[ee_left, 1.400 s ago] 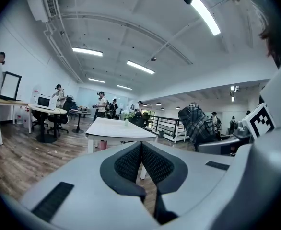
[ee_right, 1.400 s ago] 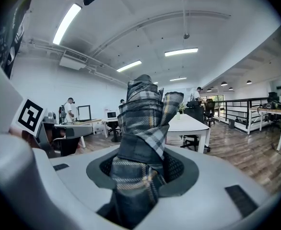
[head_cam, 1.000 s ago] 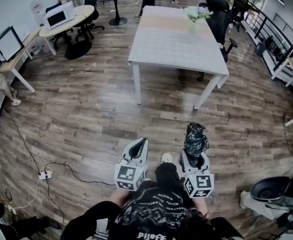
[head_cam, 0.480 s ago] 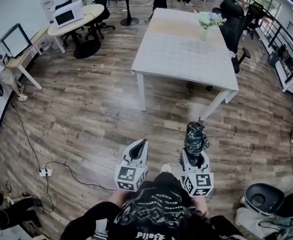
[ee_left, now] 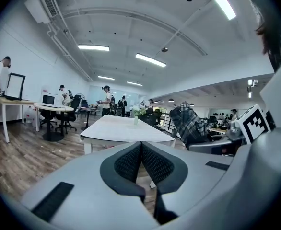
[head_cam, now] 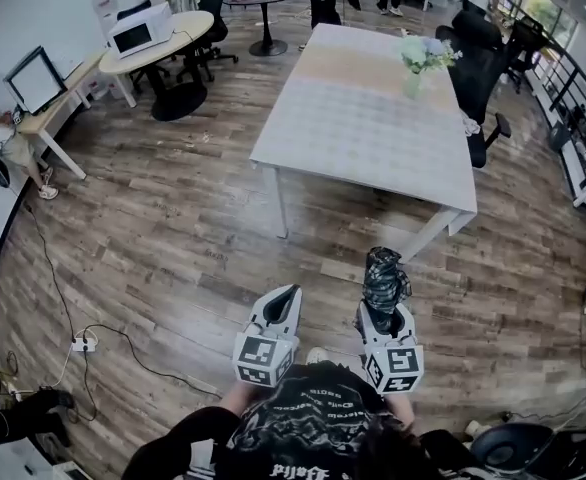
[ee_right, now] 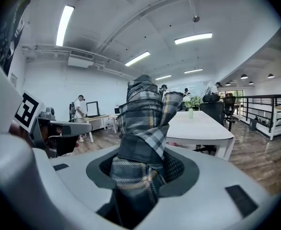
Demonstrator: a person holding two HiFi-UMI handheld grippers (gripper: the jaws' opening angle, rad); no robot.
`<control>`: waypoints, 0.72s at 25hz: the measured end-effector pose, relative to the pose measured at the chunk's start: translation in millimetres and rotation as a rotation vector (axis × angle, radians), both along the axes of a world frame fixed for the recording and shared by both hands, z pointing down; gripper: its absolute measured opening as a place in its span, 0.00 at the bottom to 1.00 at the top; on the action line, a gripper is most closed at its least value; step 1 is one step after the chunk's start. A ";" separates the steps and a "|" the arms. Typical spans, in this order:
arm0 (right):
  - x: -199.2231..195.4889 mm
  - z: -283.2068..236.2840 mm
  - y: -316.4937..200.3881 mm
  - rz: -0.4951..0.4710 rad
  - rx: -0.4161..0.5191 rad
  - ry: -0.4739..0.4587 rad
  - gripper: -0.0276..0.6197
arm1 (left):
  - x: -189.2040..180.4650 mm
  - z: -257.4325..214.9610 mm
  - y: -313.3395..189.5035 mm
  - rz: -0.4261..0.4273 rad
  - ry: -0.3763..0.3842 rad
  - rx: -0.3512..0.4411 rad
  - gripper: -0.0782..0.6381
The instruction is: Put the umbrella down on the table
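A folded plaid umbrella (head_cam: 385, 280) stands between the jaws of my right gripper (head_cam: 386, 313), which is shut on it; in the right gripper view the umbrella (ee_right: 143, 128) rises out of the dark pads and fills the middle. My left gripper (head_cam: 282, 303) is beside it, shut, its pads meeting with nothing between them (ee_left: 141, 163). Both point toward the large white table (head_cam: 373, 148), still over the wooden floor short of its near edge. That table (ee_left: 116, 129) shows ahead in the left gripper view and at the right (ee_right: 203, 128) in the right gripper view.
A vase of flowers (head_cam: 419, 60) stands at the table's far right. Black office chairs (head_cam: 483, 63) line its right side. A round desk with a microwave (head_cam: 141, 30) and a monitor desk (head_cam: 33, 83) are at the left, with people nearby. A cable and power strip (head_cam: 81, 345) lie on the floor.
The table has come nearer and lower in the head view as I walked toward it. Both grippers keep the same pose, the umbrella still held in the right one.
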State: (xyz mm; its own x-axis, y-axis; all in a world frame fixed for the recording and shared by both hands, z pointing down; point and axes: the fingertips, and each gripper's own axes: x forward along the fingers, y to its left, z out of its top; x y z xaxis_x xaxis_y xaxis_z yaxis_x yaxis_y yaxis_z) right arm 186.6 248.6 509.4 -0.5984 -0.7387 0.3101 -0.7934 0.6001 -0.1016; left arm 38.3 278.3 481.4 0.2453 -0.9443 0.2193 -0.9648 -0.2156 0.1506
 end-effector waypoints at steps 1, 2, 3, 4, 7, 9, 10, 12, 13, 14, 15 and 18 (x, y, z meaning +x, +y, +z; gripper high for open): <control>3.2 1.1 -8.1 -0.006 -0.001 -0.001 0.34 | 3.7 1.2 -7.8 -0.004 0.001 -0.001 0.14; 6.0 1.8 -15.3 -0.012 -0.002 -0.002 0.34 | 7.2 2.4 -14.8 -0.006 0.001 -0.003 0.14; 8.5 2.3 -21.9 -0.020 -0.002 -0.003 0.34 | 10.7 3.6 -21.3 -0.008 0.001 -0.005 0.14; 10.7 2.9 -27.9 -0.027 -0.002 -0.001 0.34 | 14.2 4.5 -27.3 -0.008 0.001 -0.006 0.14; 17.6 5.8 -42.4 -0.036 -0.006 0.010 0.34 | 25.1 5.5 -42.4 -0.004 -0.001 -0.007 0.14; 22.1 7.2 -49.6 -0.037 -0.013 0.008 0.34 | 31.7 5.1 -50.7 0.000 -0.003 -0.006 0.14; 24.0 7.7 -53.1 -0.038 -0.016 0.006 0.34 | 34.2 5.0 -54.6 0.001 -0.003 -0.007 0.14; 26.3 8.3 -60.1 -0.039 -0.021 0.006 0.34 | 37.3 5.4 -62.7 0.001 -0.003 -0.013 0.14; 26.3 8.7 -63.3 -0.039 -0.024 0.006 0.34 | 37.5 6.2 -66.6 0.002 -0.005 -0.017 0.14; 25.2 9.6 -65.8 -0.038 -0.029 0.005 0.34 | 36.4 7.5 -70.0 0.004 -0.010 -0.022 0.14; 23.6 11.1 -67.9 -0.036 -0.034 0.004 0.34 | 34.8 9.2 -73.0 0.006 -0.013 -0.027 0.14; 20.7 17.8 -77.3 -0.022 -0.043 0.006 0.34 | 32.4 15.4 -86.1 0.022 -0.007 -0.033 0.14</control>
